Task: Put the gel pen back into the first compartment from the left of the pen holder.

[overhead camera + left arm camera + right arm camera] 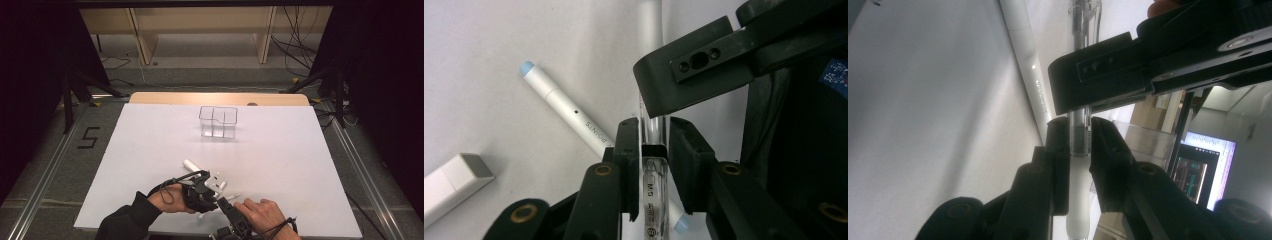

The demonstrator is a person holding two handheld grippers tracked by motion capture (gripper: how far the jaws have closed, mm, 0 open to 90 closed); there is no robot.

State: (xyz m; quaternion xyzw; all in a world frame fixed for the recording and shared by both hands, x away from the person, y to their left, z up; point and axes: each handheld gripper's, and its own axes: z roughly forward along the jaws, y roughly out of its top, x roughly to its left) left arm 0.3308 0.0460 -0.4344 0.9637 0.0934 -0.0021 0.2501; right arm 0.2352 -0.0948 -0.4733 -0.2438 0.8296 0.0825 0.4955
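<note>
Both grippers clamp one clear pen (655,185) near the worktop's (280,150) front edge: left gripper (654,150) pinched on the printed barrel, right gripper (1079,145) pinched on its other end (cap end, probably). Looks like an uncapping or pull-apart step. Best done by pulling straight along the pen's axis, no twisting, grips kept firm, hands low. A white marker (569,107) lies just beside, an eraser-like block (454,182) off to the side, a clear bin (218,121) well apart at the back.
</note>
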